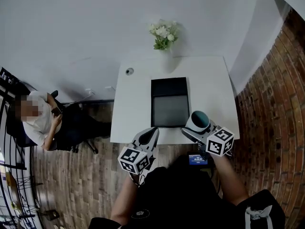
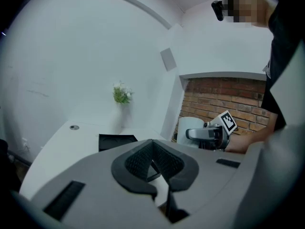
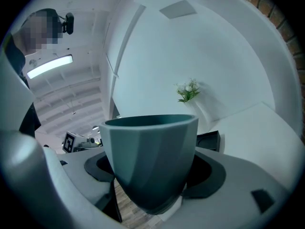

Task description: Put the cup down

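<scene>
Right gripper [image 3: 152, 178]: jaws closed on the teal cup [image 3: 150, 151], one pad on each side of its lower wall. The cup is upright, mouth up, and looks empty from above.

Below the cup's base, between the jaws, we see wood floor. We judge it hangs at the near edge of the white table [image 1: 209, 80], not yet over it.

Ahead of these jaws and to their left lies a black tray [image 1: 169, 104]. Further ahead is a vase of flowers [image 1: 164, 37].

Left gripper [image 2: 153, 165]: jaws together, nothing between them, held off to the left of the cup.

To do this step well:
- Carry the cup forward until bare table is under the whole base, short of the tray.
- Keep it level while lowering.
- Part the jaws only once the base rests flat.
- Draw straight back, so neither pad drags the wall.
</scene>
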Motion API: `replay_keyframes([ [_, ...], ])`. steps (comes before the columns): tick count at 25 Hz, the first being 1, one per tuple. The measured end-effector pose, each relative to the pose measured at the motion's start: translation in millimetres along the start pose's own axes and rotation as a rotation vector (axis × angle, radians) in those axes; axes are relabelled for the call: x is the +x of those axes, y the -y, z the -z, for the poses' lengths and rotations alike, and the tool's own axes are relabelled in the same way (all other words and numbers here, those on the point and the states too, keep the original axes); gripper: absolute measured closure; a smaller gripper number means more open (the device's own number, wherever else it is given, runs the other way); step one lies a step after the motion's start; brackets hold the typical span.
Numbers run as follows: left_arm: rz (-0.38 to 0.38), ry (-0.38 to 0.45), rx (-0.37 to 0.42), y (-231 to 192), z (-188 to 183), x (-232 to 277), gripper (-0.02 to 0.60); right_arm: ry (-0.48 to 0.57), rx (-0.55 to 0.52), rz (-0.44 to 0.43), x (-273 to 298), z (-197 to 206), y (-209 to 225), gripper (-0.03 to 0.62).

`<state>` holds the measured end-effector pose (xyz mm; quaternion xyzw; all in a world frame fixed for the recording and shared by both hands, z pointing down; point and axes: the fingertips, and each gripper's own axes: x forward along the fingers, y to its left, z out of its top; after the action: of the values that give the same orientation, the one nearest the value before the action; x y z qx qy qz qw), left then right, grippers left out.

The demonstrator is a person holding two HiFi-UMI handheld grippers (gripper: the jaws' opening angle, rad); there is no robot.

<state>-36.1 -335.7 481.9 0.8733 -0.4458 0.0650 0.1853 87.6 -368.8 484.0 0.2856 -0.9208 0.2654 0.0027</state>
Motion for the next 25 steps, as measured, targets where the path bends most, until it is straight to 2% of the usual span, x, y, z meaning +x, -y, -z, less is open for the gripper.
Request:
replay_keyframes([
  [15,0.083,-0.017,-0.003,-20.1,-5.0,9.0,0.575,0.012,-0.006,0.062,18.3,-7.0,-3.5,0.197],
  [25,0.108,-0.014,-0.015,-39.0,-5.6,5.8,0.575,0.025,-0.011,0.106,30.5,-14.3,-4.3,0.197],
])
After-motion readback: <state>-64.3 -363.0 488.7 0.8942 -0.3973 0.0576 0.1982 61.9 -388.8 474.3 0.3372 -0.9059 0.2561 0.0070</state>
